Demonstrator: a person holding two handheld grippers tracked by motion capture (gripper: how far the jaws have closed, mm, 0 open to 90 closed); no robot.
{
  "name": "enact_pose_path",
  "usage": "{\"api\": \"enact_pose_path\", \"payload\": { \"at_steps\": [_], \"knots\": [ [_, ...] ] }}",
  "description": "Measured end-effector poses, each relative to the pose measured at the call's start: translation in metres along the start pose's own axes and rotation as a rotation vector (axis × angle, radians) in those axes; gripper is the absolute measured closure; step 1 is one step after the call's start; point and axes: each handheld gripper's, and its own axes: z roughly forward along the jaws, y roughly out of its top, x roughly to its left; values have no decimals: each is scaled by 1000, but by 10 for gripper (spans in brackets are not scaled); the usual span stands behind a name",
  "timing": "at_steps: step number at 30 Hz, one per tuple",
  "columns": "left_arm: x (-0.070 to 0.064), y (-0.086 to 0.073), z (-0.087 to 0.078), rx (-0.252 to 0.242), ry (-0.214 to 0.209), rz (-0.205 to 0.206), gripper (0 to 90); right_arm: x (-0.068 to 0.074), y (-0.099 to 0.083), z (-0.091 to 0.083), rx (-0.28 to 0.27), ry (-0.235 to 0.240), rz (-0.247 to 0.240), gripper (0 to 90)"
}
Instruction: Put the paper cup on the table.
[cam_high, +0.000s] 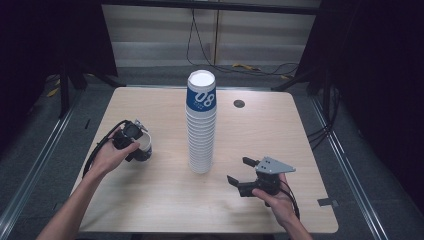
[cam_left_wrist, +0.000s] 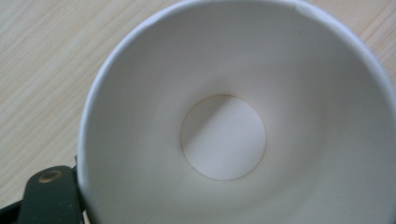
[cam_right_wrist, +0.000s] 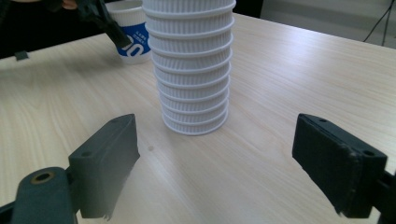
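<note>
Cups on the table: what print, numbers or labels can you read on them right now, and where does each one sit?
"08": large white digits on the blue band of the top cup of the cup stack.
Small white print under those digits: too small to read.
Single cup held by the left gripper: blue panel with white rounded digits, partly hidden by a jaw, and blurred small print; neither readable.
Right gripper: no text.

Cup (cam_left_wrist: 224, 135) rim cut off at frame edges; left hand-held gripper (cam_high: 134, 145) mostly hidden by hand.
</note>
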Motion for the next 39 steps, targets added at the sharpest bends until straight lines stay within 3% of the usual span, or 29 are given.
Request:
{"api": "enact_pose_path", "payload": {
  "at_steps": [3,5,11,16,23,25,28,36,39],
  "knots": [
    [0,-3,1,-7,6,-23,162,-1,0,1,0,-2,-2,145],
    [1,-5,2,-23,19,-13,161,-1,0,0,0,-3,-2,145],
    [6,-15,-1,-75,1,-78,161,-1,0,2,-4,-3,3,145],
    [4,-20,-5,-123,-6,-92,162,0,-1,2,-4,-1,3,145],
    [3,-28,-4,-157,35,-92,161,-2,-1,1,0,-17,-8,147],
    [2,-33,-5,-176,38,-121,161,-2,-1,1,-1,-16,0,148],
    [1,-37,-7,-181,44,-109,161,-2,-1,2,-1,-16,0,149],
    [1,-51,-8,-213,42,-128,161,-2,-1,2,0,-17,1,148],
    [0,-59,-9,-243,23,-152,161,-2,-1,1,-1,-19,4,148]
  ]
}}
